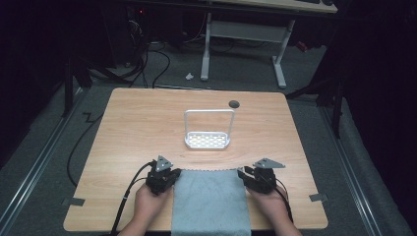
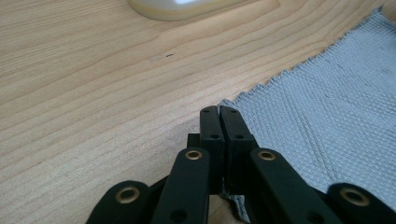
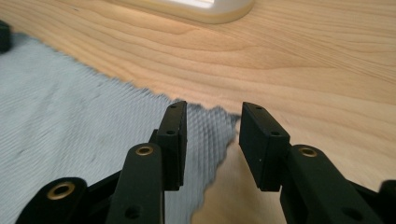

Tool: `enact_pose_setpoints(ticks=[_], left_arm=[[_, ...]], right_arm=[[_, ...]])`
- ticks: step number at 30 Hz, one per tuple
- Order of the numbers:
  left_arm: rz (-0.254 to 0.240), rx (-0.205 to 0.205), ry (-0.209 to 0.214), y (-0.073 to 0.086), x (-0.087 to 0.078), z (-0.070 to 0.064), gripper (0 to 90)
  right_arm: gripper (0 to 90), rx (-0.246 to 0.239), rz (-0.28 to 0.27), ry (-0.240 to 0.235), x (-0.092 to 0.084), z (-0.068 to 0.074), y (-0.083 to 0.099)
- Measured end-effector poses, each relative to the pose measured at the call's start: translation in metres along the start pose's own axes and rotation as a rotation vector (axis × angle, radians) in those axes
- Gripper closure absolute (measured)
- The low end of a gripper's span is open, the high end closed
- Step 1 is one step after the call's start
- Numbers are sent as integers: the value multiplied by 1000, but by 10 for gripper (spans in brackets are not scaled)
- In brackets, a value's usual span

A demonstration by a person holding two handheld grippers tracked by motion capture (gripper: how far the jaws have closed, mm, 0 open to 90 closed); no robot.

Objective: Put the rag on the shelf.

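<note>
A grey cloth [image 1: 209, 201] lies flat at the table's front edge, between a person's two hands. My left gripper [image 1: 172, 174] sits at the cloth's far left corner. In the left gripper view my left gripper [image 2: 219, 112] has its jaws pressed together on the very corner of the cloth [image 2: 327, 102]. My right gripper [image 1: 243, 173] is at the far right corner. It stands open [image 3: 212, 116], with the corner of the cloth [image 3: 70, 102] lying between its two jaws, low on the wood.
A white perforated rack [image 1: 207, 141] with a tall wire handle stands mid-table, just beyond the cloth; its base edge appears as the rack [image 2: 173, 7] and the rack [image 3: 205, 9]. A small dark round spot [image 1: 234, 103] lies behind it. Bare wooden tabletop [image 1: 133, 132] surrounds them.
</note>
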State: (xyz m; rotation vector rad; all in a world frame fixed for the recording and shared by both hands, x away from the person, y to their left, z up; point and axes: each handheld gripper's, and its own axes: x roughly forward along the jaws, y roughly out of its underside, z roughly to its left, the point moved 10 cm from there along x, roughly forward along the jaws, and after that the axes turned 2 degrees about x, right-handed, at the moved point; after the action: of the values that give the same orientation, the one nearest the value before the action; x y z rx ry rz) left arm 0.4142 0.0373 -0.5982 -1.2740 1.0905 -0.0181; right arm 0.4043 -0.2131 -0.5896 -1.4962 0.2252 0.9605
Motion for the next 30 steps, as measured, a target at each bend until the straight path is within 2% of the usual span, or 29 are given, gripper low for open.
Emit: enact_pose_setpoints(ticks=[1,2,4,6,7,9,11,14,16,18,25,30], left_arm=[[0,1,2,0,0,0,884],[0,1,4,0,0,0,884],[0,0,6,0,0,0,885],[-1,-5,7,0,0,0,884],[1,-3,9,0,0,0,885],[1,-4,12,0,0,0,885],[-4,-1,20,0,-2,-1,887],[-39,-34,36,-3,-5,0,887],[-59,-42,43,-5,-8,1,887],[-72,-46,51,-6,-11,-1,887],[-123,-11,46,-14,-28,-10,886],[-168,-14,58,-22,-37,-11,887]], right_arm=[[629,-25,28,45,12,-3,-2],[629,-25,28,45,12,-3,-2],[653,-27,21,76,16,-5,-6],[723,-56,32,89,15,-2,-5],[811,-84,29,90,15,0,-4],[887,-106,26,77,13,5,-1],[894,-121,22,66,12,8,0],[895,-119,-3,42,8,11,2],[895,-107,-23,22,4,12,1],[895,-115,-48,16,-2,13,-1],[896,-115,-142,1,-21,16,-13],[896,-121,-203,2,-32,20,-23]])
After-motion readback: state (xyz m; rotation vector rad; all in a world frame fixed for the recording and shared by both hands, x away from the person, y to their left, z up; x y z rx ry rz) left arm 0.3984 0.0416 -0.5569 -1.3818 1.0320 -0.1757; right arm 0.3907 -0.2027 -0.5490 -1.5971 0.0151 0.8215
